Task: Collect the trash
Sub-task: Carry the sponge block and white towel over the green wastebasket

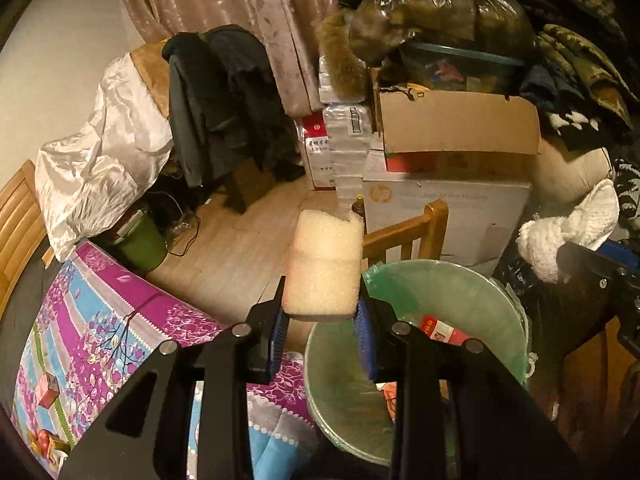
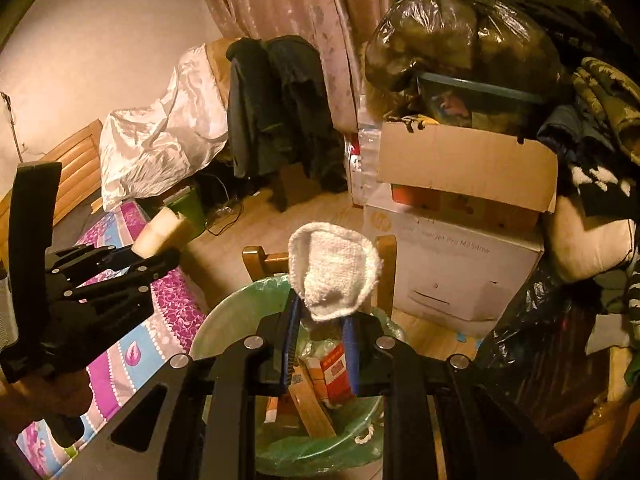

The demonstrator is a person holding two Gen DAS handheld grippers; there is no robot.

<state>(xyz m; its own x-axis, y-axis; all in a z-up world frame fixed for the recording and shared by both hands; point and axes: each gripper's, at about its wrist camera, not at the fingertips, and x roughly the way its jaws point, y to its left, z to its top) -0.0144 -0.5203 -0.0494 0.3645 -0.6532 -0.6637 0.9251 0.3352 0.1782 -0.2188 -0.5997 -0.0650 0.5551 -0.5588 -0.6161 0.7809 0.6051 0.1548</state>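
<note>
1. The left tongs point(image 1: 322, 316) are clamped on a pale foam block point(image 1: 324, 268), which stands upright between the blue pads point(image 1: 280, 332) and rises above them.
2. The foam is held over the near-left rim of the bin point(image 1: 516, 320), beside the edge of the desk; the bin is lined with a green bag.
3. In the bin lies a red carton point(image 1: 442, 330), with other scraps under it that are too hidden to name.
4. The right tongs point(image 2: 320, 344) are clamped on a white cloth point(image 2: 334, 270); its bunched lower end sits between the blue pads point(image 2: 290, 336) and the rest fans out above them.
5. The cloth hangs over the bin point(image 2: 224, 320), above a red-and-white carton point(image 2: 336, 372) and a strip of wood point(image 2: 312, 408) inside it.
6. From the right wrist view, the left tongs point(image 2: 160, 248) show at the left with the foam point(image 2: 160, 232) in their grip, over the desk's purple floral cover point(image 2: 160, 320).
7. From the left wrist view, the cloth point(image 1: 560, 236) and part of the right tool show at the far right.
8. The desk point(image 1: 100, 320) carries small red boxes point(image 1: 48, 390) near its left edge.
9. Behind the bin stands a wooden chair back point(image 1: 416, 232), then a white printer box point(image 1: 448, 212) with a cardboard box point(image 1: 456, 124) on it, and a full dark sack point(image 1: 436, 12) on top.
10. Dark coats point(image 1: 220, 100) hang over a chair before the curtain point(image 1: 240, 0).
</note>
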